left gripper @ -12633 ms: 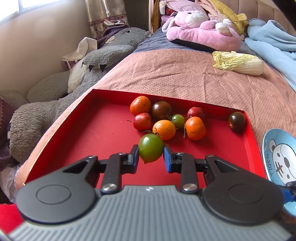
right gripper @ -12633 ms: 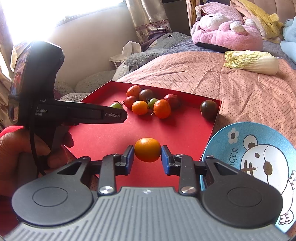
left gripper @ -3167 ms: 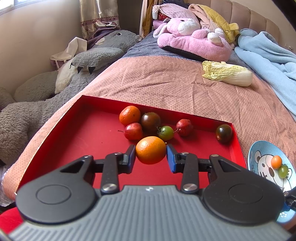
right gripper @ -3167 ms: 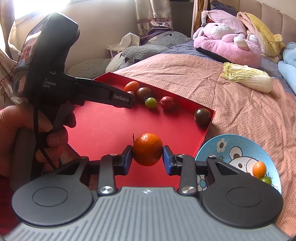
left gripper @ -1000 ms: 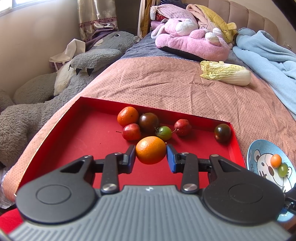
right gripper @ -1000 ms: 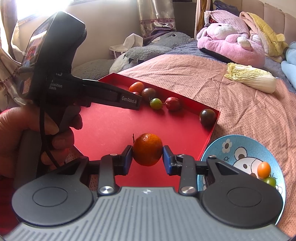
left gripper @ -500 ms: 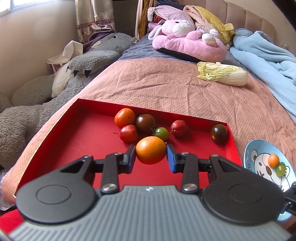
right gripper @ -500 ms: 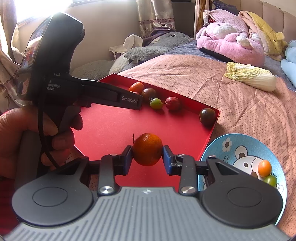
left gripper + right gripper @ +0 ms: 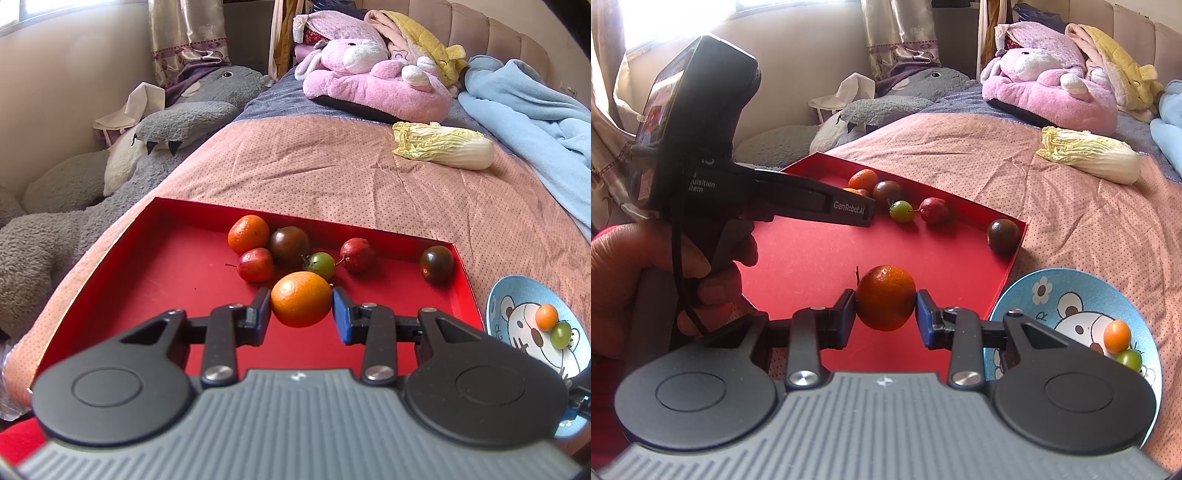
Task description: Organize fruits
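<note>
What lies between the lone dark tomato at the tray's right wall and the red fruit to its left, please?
Only bare red tray floor separates the dark tomato from the red fruit; both wrist views show it.

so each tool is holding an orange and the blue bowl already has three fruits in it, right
Not quite: the blue bowl has two fruits, a small orange one and a green one, as the right wrist view shows. Each tool does hold an orange.
</note>
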`<state>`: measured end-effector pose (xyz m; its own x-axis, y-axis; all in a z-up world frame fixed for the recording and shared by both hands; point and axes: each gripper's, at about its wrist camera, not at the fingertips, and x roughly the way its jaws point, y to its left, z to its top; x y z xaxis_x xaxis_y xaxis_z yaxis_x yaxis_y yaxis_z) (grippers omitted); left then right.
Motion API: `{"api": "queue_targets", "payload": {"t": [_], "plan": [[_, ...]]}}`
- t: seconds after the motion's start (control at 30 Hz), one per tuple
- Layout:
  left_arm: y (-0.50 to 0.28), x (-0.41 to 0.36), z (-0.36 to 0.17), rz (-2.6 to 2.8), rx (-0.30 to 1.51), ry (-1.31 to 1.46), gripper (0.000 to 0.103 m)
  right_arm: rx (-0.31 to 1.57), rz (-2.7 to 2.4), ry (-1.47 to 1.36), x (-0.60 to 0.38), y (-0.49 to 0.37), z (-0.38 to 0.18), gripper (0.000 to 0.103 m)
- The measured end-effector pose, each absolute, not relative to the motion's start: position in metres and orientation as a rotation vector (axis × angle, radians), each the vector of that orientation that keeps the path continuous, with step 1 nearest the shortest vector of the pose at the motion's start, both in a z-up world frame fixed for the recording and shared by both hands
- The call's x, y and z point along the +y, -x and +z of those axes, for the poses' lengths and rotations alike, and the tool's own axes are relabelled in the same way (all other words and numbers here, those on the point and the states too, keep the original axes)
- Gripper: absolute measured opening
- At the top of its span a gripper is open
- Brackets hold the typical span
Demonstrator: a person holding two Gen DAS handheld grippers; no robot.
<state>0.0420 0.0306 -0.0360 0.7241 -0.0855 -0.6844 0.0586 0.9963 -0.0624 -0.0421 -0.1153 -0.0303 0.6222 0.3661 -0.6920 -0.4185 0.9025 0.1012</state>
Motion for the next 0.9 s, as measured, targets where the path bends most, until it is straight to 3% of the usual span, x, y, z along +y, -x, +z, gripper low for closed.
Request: {"api": "queue_targets", "payload": {"t": [0.9], "plan": [[-0.0417,0.0304,-0.0376,-0.077,0.757,0.033,0.039,0.769,0.452,0.057,-0.1196,0.0445,-0.0269,0.04]]}}
